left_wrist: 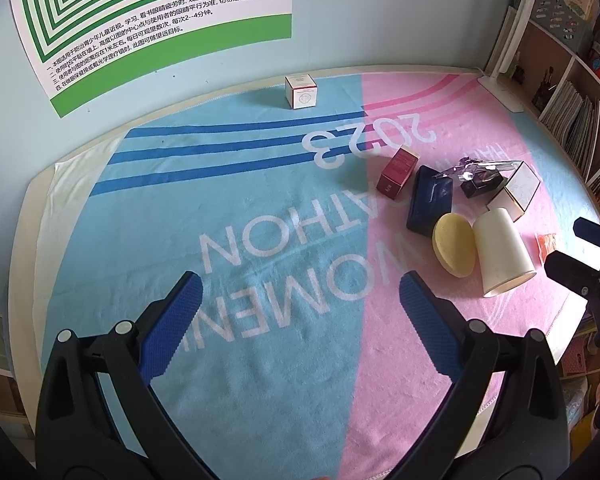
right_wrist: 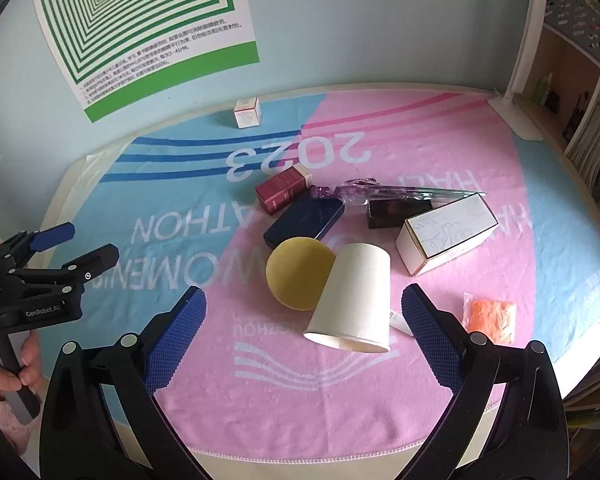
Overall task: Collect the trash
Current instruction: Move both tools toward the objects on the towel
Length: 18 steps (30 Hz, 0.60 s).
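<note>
The right gripper (right_wrist: 300, 320) is seen nearest, fingers spread wide with nothing between them, hovering over the pink half of the towel (right_wrist: 340, 400). Just ahead, a white paper cup (right_wrist: 354, 300) is lying on its side, mouth toward the camera, nothing visible inside. A yellow sponge (right_wrist: 298, 274) is touching the cup's left side. Behind them a navy flat box (right_wrist: 306, 220) is laid, with a dark red box (right_wrist: 284, 192) just beyond it at the left. A crumpled clear wrapper (right_wrist: 380, 192) is draped over a small black box (right_wrist: 392, 212), and a white-and-pink carton (right_wrist: 448, 232) is lying on its side next to that. An orange packet (right_wrist: 490, 316) is seen at the right on the towel, and a small white scrap (right_wrist: 400, 322) is partly hidden behind the right finger. A small white cube box (right_wrist: 247, 114) is standing apart near the wall, under a green-striped poster (right_wrist: 148, 20). A white desk lamp base (right_wrist: 520, 116) and a bookshelf (right_wrist: 580, 100) are at the right edge. The left gripper (left_wrist: 300, 312) is likewise wide open and empty, held over the blue half of the towel, well left of the pile; in the right view it is seen held by a hand (right_wrist: 4, 372) around its handle. The trash pile is not touched by either gripper.
</note>
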Motion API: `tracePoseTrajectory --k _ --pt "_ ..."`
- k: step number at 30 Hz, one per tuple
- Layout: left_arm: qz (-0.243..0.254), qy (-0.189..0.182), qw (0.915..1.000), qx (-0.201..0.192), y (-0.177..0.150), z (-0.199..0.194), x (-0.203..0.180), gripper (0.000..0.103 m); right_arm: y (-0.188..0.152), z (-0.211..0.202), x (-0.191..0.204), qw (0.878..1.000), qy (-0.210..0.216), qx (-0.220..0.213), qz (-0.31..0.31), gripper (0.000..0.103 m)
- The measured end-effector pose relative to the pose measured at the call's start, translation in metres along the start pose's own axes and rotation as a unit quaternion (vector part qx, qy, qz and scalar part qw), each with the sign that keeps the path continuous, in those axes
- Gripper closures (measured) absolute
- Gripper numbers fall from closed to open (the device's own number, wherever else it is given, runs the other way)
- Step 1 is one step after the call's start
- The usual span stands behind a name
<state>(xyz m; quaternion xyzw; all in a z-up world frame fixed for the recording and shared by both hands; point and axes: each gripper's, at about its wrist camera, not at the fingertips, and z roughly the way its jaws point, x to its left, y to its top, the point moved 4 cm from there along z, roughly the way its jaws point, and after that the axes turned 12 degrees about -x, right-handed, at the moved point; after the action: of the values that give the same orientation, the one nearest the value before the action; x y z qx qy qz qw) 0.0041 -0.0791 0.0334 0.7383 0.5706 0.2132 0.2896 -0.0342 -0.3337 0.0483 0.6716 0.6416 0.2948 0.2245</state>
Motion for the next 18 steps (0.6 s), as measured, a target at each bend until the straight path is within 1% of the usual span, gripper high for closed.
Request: tracePoseTrajectory --k 10,18 --pt "0.0 0.002 1.0 0.005 0.003 0.006 0.003 0.007 0.003 0.008 0.002 1.0 0.004 0.007 -0.002 0.006" --pt "0.022 0.002 0.9996 0.015 0.018 0.022 0.014 0.007 0.016 0.02 0.012 1.0 0.013 0.012 0.001 0.006"
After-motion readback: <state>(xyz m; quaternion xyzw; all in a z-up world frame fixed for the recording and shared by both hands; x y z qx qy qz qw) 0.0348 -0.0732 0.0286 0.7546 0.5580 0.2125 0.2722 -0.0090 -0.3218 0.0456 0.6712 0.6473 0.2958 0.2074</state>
